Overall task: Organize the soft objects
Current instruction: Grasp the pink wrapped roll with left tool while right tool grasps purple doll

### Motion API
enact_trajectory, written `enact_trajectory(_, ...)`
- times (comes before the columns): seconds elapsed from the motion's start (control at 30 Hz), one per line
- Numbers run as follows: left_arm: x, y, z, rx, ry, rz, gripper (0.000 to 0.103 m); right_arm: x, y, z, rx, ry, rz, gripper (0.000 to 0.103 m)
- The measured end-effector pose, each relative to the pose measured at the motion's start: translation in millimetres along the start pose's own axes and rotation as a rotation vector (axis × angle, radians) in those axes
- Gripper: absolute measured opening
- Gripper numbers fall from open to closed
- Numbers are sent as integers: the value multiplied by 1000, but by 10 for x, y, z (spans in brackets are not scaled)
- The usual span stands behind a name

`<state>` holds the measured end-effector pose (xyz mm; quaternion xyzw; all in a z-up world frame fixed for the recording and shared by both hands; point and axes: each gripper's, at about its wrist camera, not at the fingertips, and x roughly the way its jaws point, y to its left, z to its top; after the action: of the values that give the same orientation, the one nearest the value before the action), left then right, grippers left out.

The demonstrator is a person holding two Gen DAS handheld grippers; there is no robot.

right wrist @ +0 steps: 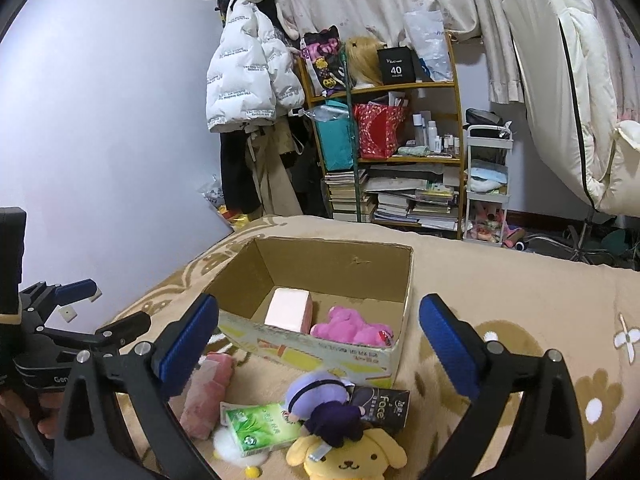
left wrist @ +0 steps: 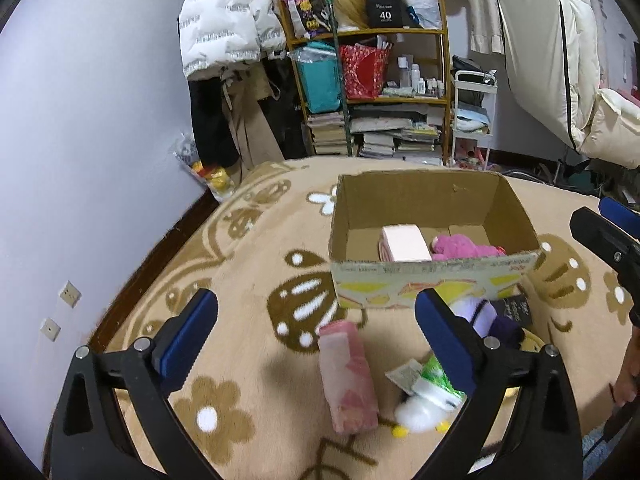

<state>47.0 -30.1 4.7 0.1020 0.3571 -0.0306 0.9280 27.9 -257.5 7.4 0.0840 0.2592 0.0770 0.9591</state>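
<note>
An open cardboard box [left wrist: 432, 280] [right wrist: 320, 354] stands on the beige blanket. Inside lie a pale pink tissue pack [left wrist: 404, 244] [right wrist: 290, 310] and a magenta plush [left wrist: 464, 248] [right wrist: 348, 326]. In front of the box lie a pink rolled towel [left wrist: 346, 376] [right wrist: 208, 394], a green tissue pack [left wrist: 436, 380] [right wrist: 260, 424], a white plush [left wrist: 416, 414], a purple doll [right wrist: 324, 408], a black "face" pack [right wrist: 380, 406] and a yellow dog plush [right wrist: 352, 456]. My left gripper [left wrist: 316, 312] is open above the towel. My right gripper [right wrist: 320, 312] is open above the box's front.
A bookshelf [left wrist: 372, 92] with bags and books, a hanging white jacket [left wrist: 224, 20] and a white cart [left wrist: 474, 116] stand beyond the bed. The wall [left wrist: 100, 120] runs along the left. The right gripper [left wrist: 612, 240] shows at the left view's right edge.
</note>
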Motion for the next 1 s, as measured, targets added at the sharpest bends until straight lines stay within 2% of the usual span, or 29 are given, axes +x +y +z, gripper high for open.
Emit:
enact_trajectory(0.3, 1, 77, -18, -39, 35, -26, 98, -81, 84, -73, -19, 12, -15, 103)
enact_trajectory(1.0, 903, 37, -225, -39, 231, -11, 98, 507, 176, -483, -79, 211, -21, 103)
